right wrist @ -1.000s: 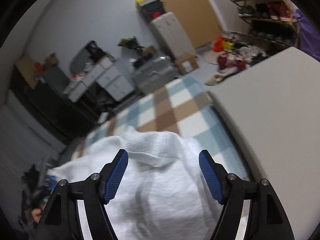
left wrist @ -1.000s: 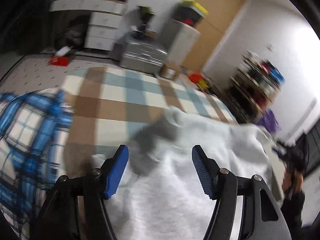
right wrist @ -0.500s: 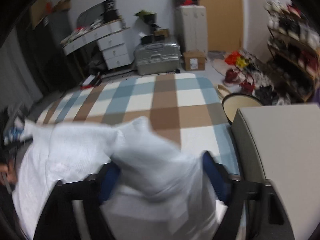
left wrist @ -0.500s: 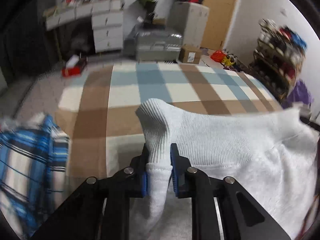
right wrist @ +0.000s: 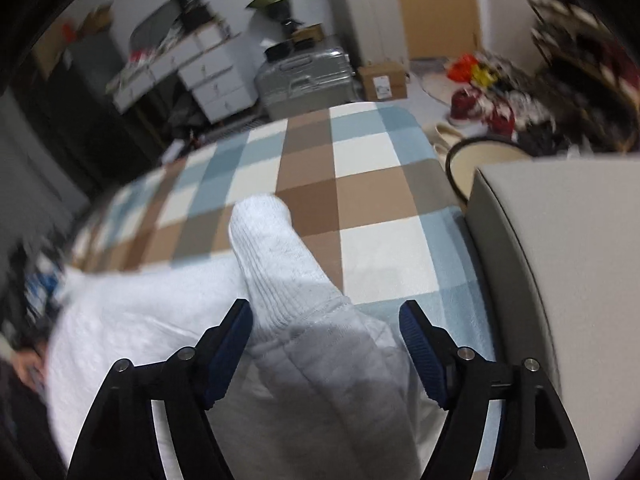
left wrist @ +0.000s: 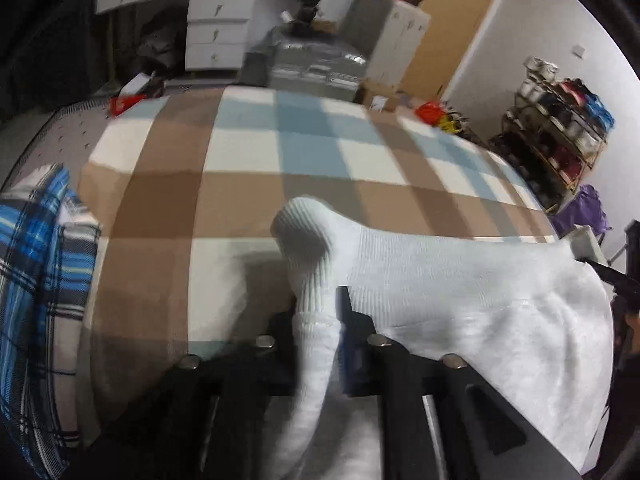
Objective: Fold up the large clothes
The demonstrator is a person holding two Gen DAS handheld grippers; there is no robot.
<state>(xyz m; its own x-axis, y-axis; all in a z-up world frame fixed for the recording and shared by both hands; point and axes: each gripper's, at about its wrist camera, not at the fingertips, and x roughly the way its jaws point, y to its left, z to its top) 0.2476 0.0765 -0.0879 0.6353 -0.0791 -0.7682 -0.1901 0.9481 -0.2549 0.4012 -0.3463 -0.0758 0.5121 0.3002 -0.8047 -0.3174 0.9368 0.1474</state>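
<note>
Our left gripper (left wrist: 318,332) fingers clamp the white ribbed-knit sweatshirt (left wrist: 460,304) hem at lower centre; right gripper (right wrist: 326,340) fingers spread wide around its corner (right wrist: 280,272), over the checked blanket (right wrist: 360,176).

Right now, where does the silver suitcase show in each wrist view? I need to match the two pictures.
Left wrist: silver suitcase at top centre, on the floor beyond the far edge of the checked blanket.
Right wrist: silver suitcase at upper centre, again just past the blanket's far edge, left of a cardboard box.
Shared landmark: the white drawer unit stands left of the suitcase in both.
</note>
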